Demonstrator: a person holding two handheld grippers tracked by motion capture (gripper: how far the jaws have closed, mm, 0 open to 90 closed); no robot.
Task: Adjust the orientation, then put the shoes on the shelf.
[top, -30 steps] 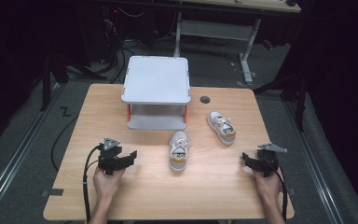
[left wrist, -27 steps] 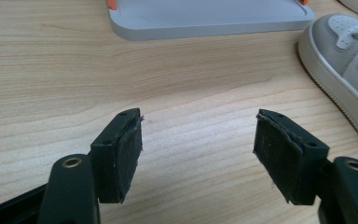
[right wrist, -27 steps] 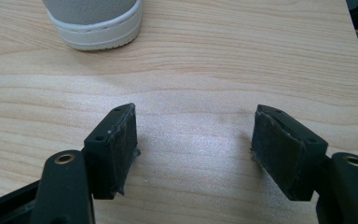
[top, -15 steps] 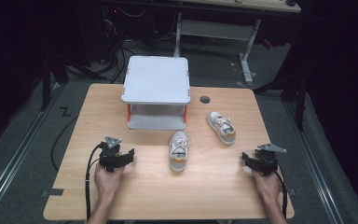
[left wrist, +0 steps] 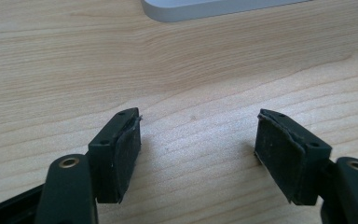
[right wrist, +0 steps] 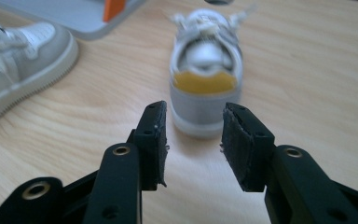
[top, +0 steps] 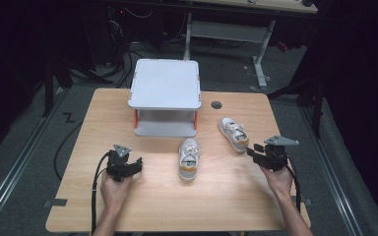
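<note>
In the high view, the left gripper (top: 137, 164) is held low over the wooden table (top: 83, 137), jaws apart and empty. The right gripper (top: 252, 152) is held near the right shoe (top: 234, 133), while the left shoe (top: 189, 158) lies before the grey shelf (top: 165, 84).

In the left gripper view, the pads (left wrist: 123, 158) are seen parted over bare wood.

In the right gripper view, the jaws have just been closing; nothing is gripped between them, and the shoe's heel (right wrist: 207, 91) is seen just beyond.

Dark room, grey floor (top: 24, 152), desk frame (top: 226, 30) behind.
</note>
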